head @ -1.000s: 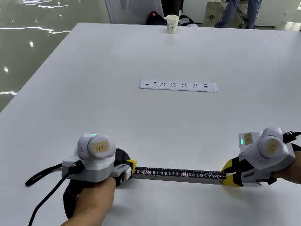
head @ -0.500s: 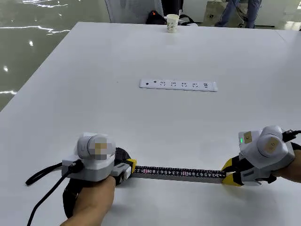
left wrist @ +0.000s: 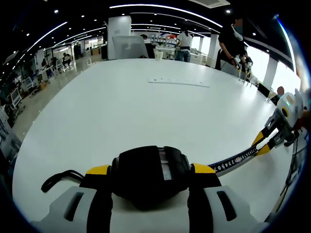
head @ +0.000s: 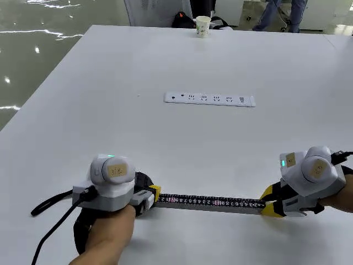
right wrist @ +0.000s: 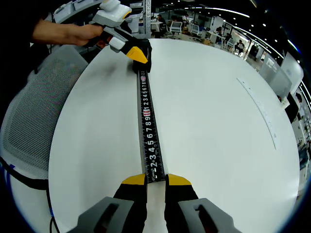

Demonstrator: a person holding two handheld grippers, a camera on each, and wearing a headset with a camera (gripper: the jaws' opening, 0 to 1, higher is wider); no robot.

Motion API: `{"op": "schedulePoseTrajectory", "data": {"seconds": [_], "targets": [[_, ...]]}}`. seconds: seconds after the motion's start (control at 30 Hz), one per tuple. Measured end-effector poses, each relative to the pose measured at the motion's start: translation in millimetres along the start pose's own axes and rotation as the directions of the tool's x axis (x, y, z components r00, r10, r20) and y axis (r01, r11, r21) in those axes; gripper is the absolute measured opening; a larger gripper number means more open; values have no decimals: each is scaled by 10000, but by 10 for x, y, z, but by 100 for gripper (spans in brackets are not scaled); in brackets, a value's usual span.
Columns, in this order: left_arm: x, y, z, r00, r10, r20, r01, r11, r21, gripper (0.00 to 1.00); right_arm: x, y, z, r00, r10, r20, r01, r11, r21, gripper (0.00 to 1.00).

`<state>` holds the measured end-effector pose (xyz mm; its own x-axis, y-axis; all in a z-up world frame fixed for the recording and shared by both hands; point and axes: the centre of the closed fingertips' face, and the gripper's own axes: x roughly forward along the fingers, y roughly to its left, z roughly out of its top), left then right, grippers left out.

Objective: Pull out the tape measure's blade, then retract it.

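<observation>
At the near edge of the table (head: 165, 61) the left gripper (head: 150, 197) has its fingers (left wrist: 98, 170) clamped on either side of the black tape measure case (left wrist: 150, 177), pinning it down on the tabletop. The blade (head: 209, 203) runs out of the case flat along the surface, numbers up, to the right gripper (right wrist: 156, 180), whose yellow-tipped fingers (right wrist: 133, 180) are pinched onto the blade's free end. The two grippers sit well apart with the blade drawn straight between them, so I'd say the pulling-out half looks done or very nearly so, and the retraction is not yet begun. The next move, as I judge it, calls for the right gripper to walk the blade's end back towards the case with the left holding the case steady. Letting go outright would risk the blade whipping home. Further off, near the middle of the table, lies a white power strip (head: 209, 100), and at the far edge stands a paper cup (head: 202, 26), both well clear of the work.
</observation>
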<state>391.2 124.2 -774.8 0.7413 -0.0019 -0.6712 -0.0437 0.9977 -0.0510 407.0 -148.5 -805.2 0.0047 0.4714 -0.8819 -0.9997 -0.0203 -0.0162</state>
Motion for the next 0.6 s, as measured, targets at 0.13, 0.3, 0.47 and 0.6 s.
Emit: {"op": "schedulePoseTrajectory", "data": {"seconds": [0.13,0.3,0.47,0.6], "targets": [[-1,-1,-2,10000,-28,-22,28,10000,-16,57,-3,3,0,10000,4,-3,-4,10000,-10,9],[-7,-6,-6,10000,-42,-32,42,10000,-34,57,-5,10,-7,10000,11,-28,-11,10000,-29,9],[-8,-8,-12,10000,-61,-48,61,10000,-63,57,8,15,5,10000,42,-19,-42,10000,-47,9],[-9,-12,-15,10000,-77,-55,77,9999,-81,57,12,13,15,10000,59,-33,-59,10000,-61,9]]}}
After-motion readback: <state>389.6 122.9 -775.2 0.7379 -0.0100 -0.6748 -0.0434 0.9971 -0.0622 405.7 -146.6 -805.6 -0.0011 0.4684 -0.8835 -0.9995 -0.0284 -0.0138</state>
